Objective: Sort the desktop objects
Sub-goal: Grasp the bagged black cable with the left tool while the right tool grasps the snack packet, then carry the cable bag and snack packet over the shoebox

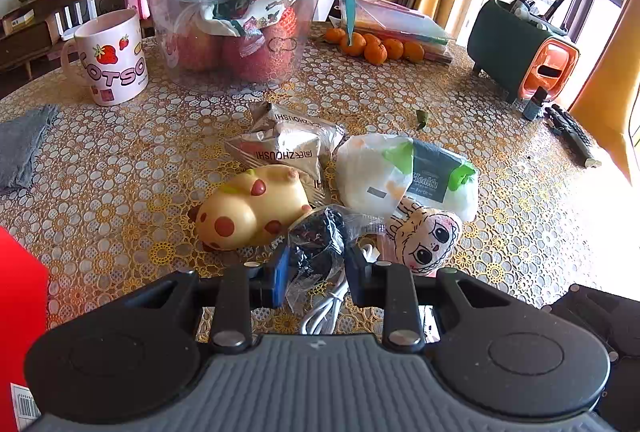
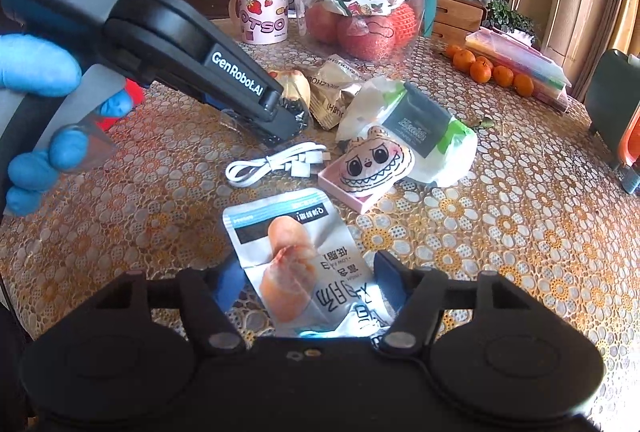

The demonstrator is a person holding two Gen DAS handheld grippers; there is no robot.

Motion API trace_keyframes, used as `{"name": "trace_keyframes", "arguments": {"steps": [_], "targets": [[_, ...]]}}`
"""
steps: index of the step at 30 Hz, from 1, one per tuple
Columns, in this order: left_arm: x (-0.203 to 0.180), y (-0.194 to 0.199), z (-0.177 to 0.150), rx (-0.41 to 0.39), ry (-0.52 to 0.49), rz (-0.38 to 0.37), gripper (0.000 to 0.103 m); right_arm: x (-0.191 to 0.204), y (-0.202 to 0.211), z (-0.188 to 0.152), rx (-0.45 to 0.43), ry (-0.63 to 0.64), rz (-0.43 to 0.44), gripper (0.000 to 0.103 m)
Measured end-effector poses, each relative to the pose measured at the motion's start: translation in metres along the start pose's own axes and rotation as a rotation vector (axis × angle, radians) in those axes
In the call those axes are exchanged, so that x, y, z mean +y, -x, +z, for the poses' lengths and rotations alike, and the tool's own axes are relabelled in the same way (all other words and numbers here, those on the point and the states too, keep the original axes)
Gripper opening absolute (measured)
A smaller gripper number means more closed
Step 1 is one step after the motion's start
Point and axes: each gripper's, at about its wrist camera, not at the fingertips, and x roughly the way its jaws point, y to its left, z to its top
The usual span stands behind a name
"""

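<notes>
While sorting a cluttered tabletop (image 1: 120, 159): left claw (image 1: 316, 268) pinched shut on crinkly dark packet (image 1: 320, 244), right claw (image 2: 308, 284) half-open, clamping snack pouch (image 2: 296, 256) for lifting.

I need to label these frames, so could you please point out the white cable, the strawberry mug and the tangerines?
White cable (image 2: 266, 164): right wrist view, on its coiled middle.
Strawberry mug (image 1: 114, 61): left wrist view, on its printed side.
Tangerines (image 1: 375, 52): left wrist view, on the nearest fruit.

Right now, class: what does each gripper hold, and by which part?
Left gripper: small clear bag of dark contents, pinched across its near end. Right gripper: snack pouch, gripped across its lower part.
</notes>
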Motion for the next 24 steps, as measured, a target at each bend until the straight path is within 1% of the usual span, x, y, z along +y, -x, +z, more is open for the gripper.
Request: {"name": "trace_keyframes", "arguments": {"steps": [12,24], "targets": [[0.002,0.042,-0.013,-0.004,0.016,-0.026,0.028,0.008,0.026,0.006,-0.021,0.008,-0.011,0.068],[0.014,0.091,-0.036,-0.014,0.04,-0.031,0.028,0.032,0.057,0.013,-0.046,0.032,-0.017,0.068]]}}
